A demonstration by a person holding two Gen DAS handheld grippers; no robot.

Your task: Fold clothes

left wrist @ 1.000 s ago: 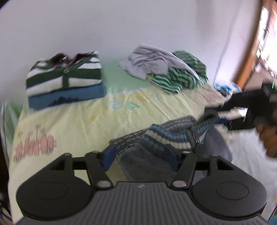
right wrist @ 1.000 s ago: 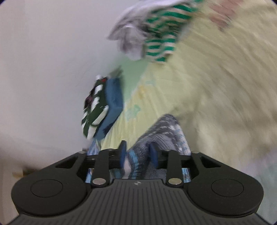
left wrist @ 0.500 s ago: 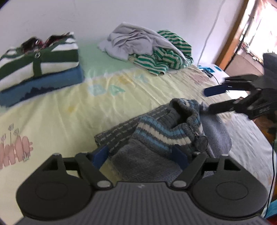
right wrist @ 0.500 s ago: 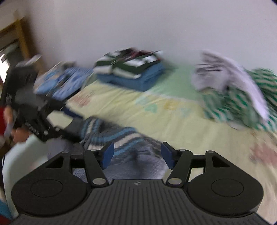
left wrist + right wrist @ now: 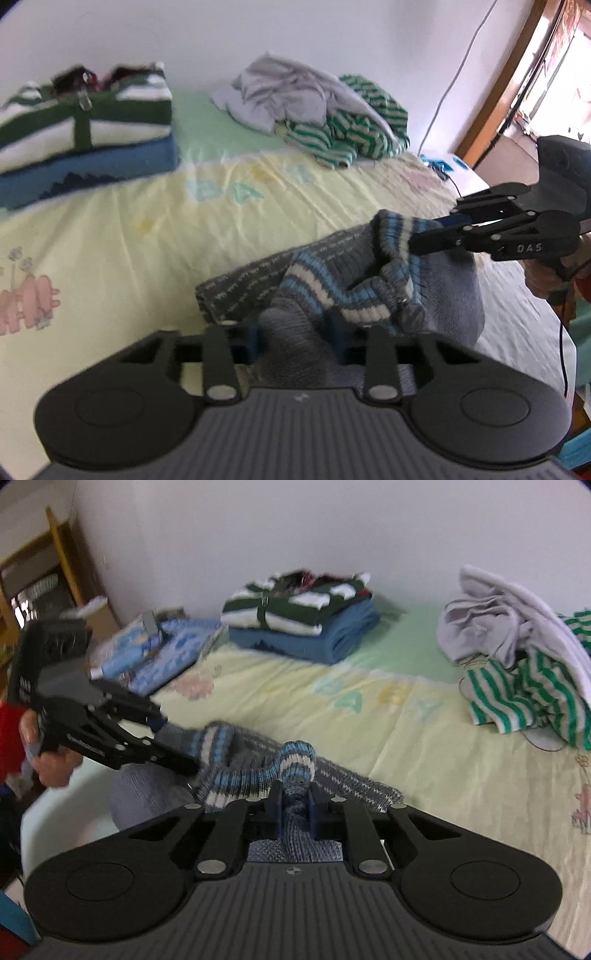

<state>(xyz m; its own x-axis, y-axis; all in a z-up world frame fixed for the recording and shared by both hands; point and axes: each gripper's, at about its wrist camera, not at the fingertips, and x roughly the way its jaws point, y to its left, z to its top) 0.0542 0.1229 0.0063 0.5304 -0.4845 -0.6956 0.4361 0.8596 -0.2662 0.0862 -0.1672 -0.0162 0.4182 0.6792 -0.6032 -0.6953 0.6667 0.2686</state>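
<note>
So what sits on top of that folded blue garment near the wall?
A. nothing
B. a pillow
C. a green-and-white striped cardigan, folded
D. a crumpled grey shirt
C: the folded green-and-white striped cardigan lies stacked directly on the folded blue garment, seen the same way from the left claw's camera.

Each black plastic left gripper (image 5: 295, 338) and right gripper (image 5: 294, 808) has a broad ribbed grey base flanked by two round, shallow-dished black discs. Two angular black link arms run forward from silver round screws to short blue fingers (image 5: 252, 339). Seen side-on, the right tool shows a bulky dark grey handle, small silver rivets along its linkage and pale lettering "DAS" on its flank. A thin black cable (image 5: 563, 343) hangs below it. A red sleeve (image 5: 10, 734) shows at the left hand.
</note>
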